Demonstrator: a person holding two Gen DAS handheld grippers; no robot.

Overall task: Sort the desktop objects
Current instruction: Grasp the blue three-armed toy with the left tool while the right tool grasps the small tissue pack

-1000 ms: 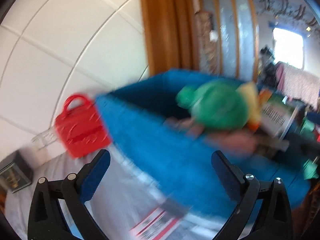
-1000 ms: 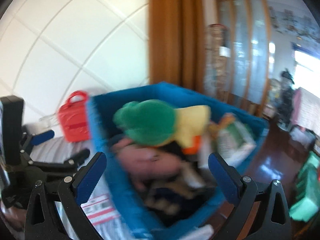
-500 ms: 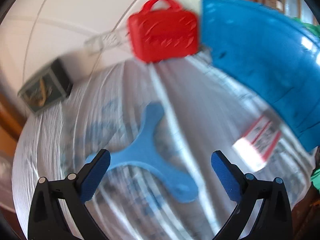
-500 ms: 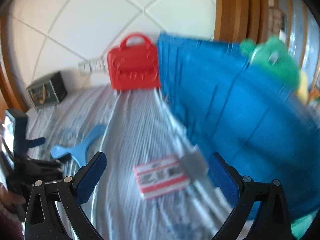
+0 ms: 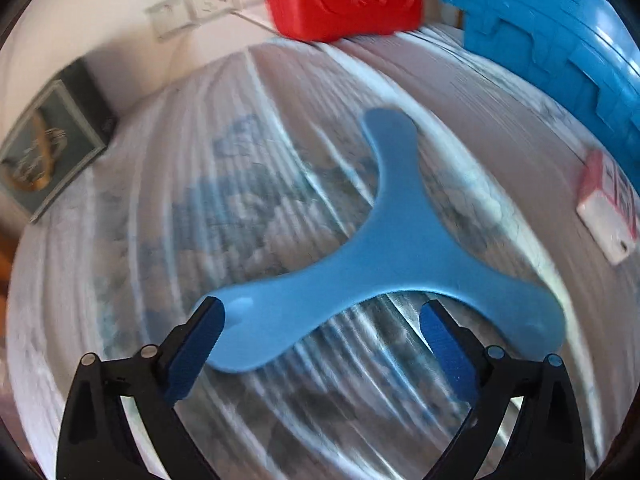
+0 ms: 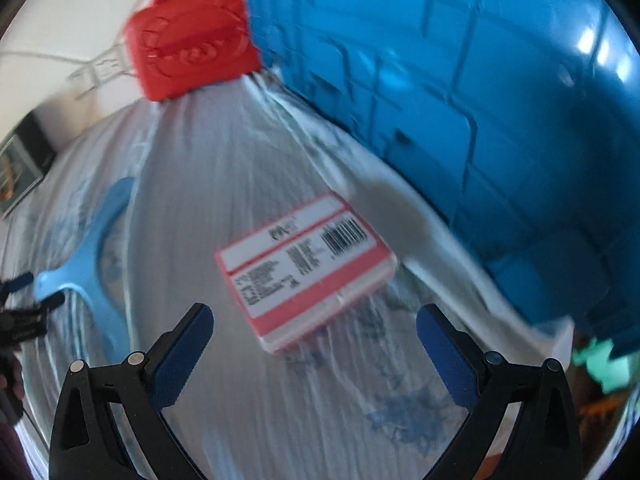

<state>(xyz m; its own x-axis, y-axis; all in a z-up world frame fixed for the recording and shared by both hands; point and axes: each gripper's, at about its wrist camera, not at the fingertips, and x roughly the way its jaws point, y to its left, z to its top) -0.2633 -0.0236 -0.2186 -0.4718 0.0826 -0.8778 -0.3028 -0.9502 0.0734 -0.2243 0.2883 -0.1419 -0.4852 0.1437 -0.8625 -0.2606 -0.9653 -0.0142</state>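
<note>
A light-blue three-armed boomerang (image 5: 384, 248) lies flat on the patterned white tablecloth. My left gripper (image 5: 320, 332) is open just above it, one arm of the toy lying between the fingers. In the right wrist view the same boomerang (image 6: 92, 264) is at the left, with the left gripper (image 6: 28, 300) at its near arm. A pink-and-white flat box with a barcode (image 6: 304, 268) lies ahead of my open right gripper (image 6: 316, 340). The box's end also shows in the left wrist view (image 5: 608, 216).
A big blue plastic crate (image 6: 460, 80) fills the right side. A red toy case with a handle (image 6: 188, 44) stands against the wall beside it, next to a white power strip (image 5: 200, 4). A dark framed box (image 5: 48, 148) sits at the far left.
Both grippers have swung away from the crate's contents and dropped toward the table. The boomerang is now between the left fingers; the barcode box is closer to the right gripper.
</note>
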